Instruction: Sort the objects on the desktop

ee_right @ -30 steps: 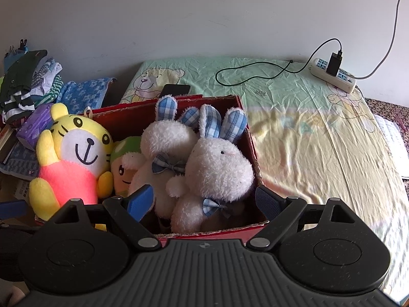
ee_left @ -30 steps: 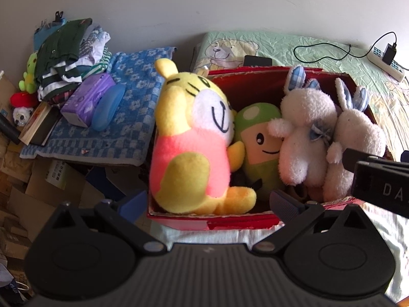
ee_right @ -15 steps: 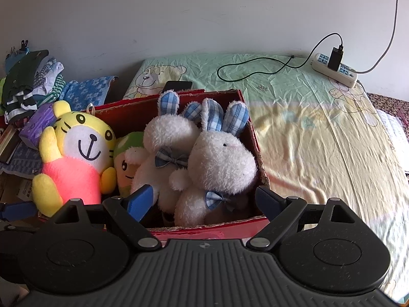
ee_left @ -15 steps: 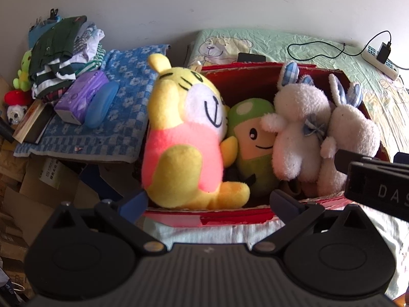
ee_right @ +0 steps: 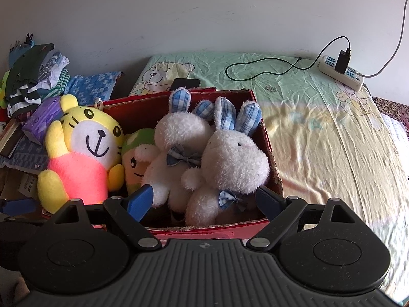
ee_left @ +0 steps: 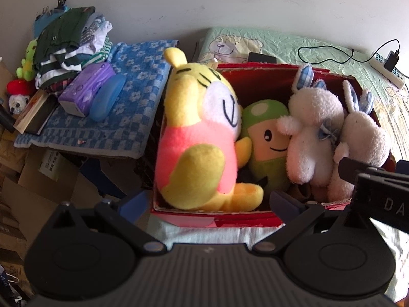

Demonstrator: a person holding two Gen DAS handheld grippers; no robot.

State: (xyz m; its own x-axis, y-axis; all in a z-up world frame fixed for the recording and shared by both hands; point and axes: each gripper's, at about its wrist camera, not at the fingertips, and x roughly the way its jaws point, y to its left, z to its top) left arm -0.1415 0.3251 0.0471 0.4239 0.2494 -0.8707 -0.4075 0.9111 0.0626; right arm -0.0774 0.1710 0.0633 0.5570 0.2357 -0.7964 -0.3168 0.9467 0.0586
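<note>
A red cardboard box (ee_left: 230,221) (ee_right: 194,230) on the bed holds several plush toys: a yellow tiger in pink (ee_left: 199,143) (ee_right: 81,153), a green mushroom doll (ee_left: 268,140) (ee_right: 135,158) and two white rabbits with blue plaid ears (ee_left: 311,133) (ee_right: 230,163). My left gripper (ee_left: 209,202) hangs open just in front of the box's near wall, holding nothing. My right gripper (ee_right: 207,199) is also open and empty, its fingers at the box's front edge either side of the nearer rabbit. The right gripper's body (ee_left: 378,194) shows at the right of the left wrist view.
Left of the box lie a blue checked towel (ee_left: 133,107), a purple tissue pack (ee_left: 84,92), a blue case (ee_left: 107,97) and a clothes pile (ee_left: 69,48). A phone (ee_right: 185,84) lies behind the box. A power strip (ee_right: 342,73) and cable sit far right on the sheet (ee_right: 319,133). Cardboard boxes (ee_left: 38,179) stand lower left.
Both grippers stayed open and empty. The views shifted slightly; the box and toys sit a little differently in frame, with the left camera swaying left then back.
</note>
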